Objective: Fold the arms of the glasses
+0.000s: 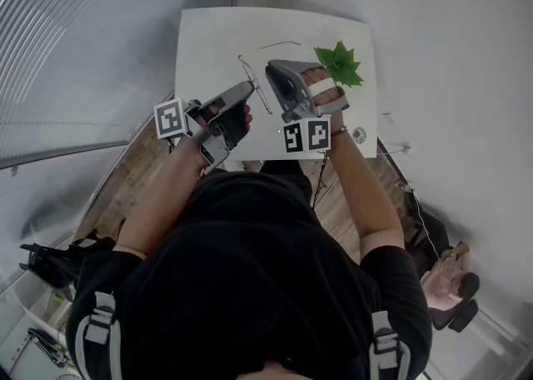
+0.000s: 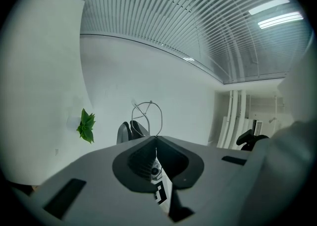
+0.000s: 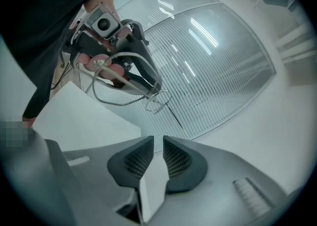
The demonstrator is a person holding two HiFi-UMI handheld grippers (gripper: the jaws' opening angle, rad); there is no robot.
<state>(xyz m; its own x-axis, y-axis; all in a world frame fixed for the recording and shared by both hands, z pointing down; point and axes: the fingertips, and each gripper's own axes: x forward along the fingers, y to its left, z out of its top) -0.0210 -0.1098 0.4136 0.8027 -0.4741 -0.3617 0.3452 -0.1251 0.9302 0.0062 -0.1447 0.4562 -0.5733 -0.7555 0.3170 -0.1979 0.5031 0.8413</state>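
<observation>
Hold thin grey wire glasses point(image 1: 256, 87) steady, up over white table point(image 1: 208, 37), clamped as now in left gripper point(image 1: 247, 90). Bring right gripper point(image 1: 273, 70), jaws apart and empty, just beside, to side arm. Likely best: push gently near hinge, or risk bending wire.

Over the near half of the worktop point(image 1: 208, 37), the left hand-held gripper point(image 1: 247, 88) and the right hand-held gripper point(image 1: 275, 70) point toward each other, the left one on the left. The glasses point(image 1: 254, 84) sit between them, raised off the surface and pinched at the tips of the left hand-held gripper. The right hand-held gripper stands just beside the frame, its jaws apart with nothing between them. A plant point(image 1: 339, 64) lies on the worktop to the right of the right hand-held gripper, close to the right edge.
</observation>
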